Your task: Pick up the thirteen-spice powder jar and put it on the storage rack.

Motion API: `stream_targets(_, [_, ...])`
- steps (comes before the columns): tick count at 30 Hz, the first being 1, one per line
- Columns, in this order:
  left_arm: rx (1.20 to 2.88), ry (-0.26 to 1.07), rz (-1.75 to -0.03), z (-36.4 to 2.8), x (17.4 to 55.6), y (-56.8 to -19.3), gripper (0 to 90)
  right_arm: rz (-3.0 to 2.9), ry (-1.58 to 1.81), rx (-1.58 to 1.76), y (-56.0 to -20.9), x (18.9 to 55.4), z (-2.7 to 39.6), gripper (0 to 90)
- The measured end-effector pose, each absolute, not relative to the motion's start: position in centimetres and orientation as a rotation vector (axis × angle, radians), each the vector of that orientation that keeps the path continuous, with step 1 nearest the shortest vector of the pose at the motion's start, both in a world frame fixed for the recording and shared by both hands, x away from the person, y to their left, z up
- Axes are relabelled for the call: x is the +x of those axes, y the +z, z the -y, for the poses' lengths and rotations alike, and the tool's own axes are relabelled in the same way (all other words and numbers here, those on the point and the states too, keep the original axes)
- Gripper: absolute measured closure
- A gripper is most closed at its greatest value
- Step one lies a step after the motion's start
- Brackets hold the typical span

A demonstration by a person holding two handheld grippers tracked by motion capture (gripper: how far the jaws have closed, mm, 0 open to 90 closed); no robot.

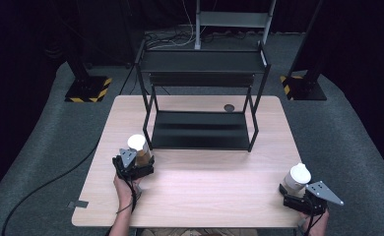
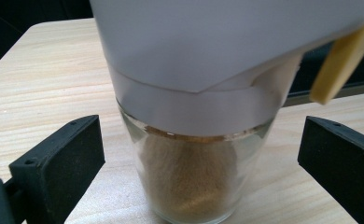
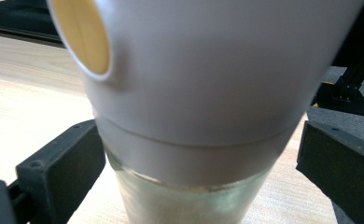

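A glass shaker jar point(image 1: 139, 149) with brown powder and a white lid stands on the table near its left side, just in front of the rack's left leg. My left gripper point(image 1: 141, 160) is open around it. In the left gripper view the brown-powder jar point(image 2: 194, 182) stands between the black fingers point(image 2: 61, 163) with a gap on each side. A second white-lidded jar point(image 1: 297, 179) stands near the table's front right corner, and my right gripper point(image 1: 294, 191) is open around it. In the right gripper view this jar point(image 3: 194, 93) has a round spout hole in its lid, and the fingers point(image 3: 63, 172) stand just clear of its glass.
A black two-tier metal rack point(image 1: 202, 129) stands on the back middle of the wooden table point(image 1: 205, 187). A small dark round grommet point(image 1: 228, 107) sits in the tabletop behind the rack. Black stands with hazard-striped bases point(image 1: 86, 91) are on the floor beyond.
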State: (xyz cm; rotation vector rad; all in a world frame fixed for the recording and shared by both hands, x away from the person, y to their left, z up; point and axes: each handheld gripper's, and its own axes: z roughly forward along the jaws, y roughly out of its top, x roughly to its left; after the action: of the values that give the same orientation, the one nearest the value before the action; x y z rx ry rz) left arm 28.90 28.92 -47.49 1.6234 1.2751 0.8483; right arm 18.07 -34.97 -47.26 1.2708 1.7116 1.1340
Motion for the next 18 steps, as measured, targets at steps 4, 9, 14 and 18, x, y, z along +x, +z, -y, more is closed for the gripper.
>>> stream_targets(4, [1.618,0.848,-1.278,-28.97,29.06,-47.53,0.0,-1.711,1.133,1.27,-47.26,18.06,34.95,0.1])
stream_targets(9, [1.622,0.849,-1.272,-28.98,29.35,-47.52,0.0,-1.711,1.132,1.268,-47.27,18.05,34.93,0.1])
stream_targets(14, [1.616,0.851,-1.274,-28.98,29.65,-47.56,0.0,-1.708,1.132,1.268,-47.3,18.02,34.92,0.1])
stream_targets(18, [1.617,0.849,-1.271,-29.02,29.79,-47.56,0.0,-1.709,1.131,1.267,-47.29,18.02,34.9,0.1])
